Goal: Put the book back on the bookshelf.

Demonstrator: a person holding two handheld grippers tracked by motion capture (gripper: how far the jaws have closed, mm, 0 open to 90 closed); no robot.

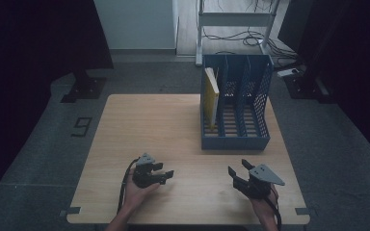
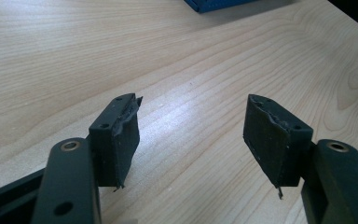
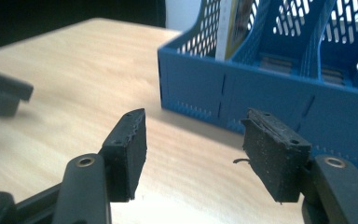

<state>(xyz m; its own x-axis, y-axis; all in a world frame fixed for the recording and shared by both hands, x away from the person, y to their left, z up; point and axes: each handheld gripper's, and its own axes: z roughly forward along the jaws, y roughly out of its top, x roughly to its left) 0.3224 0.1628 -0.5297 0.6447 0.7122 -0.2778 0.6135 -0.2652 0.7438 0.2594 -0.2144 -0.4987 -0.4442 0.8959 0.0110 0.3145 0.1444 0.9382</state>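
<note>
A blue three-slot file rack (image 1: 236, 139) stands on the right rear part of the wooden table (image 1: 149, 125). A yellow book (image 1: 212, 94) leans upright in its left slot. My left gripper (image 1: 166, 170) lies low over the table's front left, pointing right, jaws open and empty (image 2: 194, 100). My right gripper (image 1: 237, 166) hovers in front of the rack, jaws open with nothing between them (image 3: 196, 115). Ahead of its jaws are the rack's front wall (image 3: 261, 98) and the book (image 3: 230, 23). The left gripper (image 3: 2, 95) appears blurred at the left edge of the right gripper view.
A corner of the rack (image 2: 214, 3) shows at the top of the left gripper view. Beyond the table are a white desk frame (image 1: 236, 19) with cables on the floor, dark stands at both sides, and a "9" floor mark (image 1: 82, 126).
</note>
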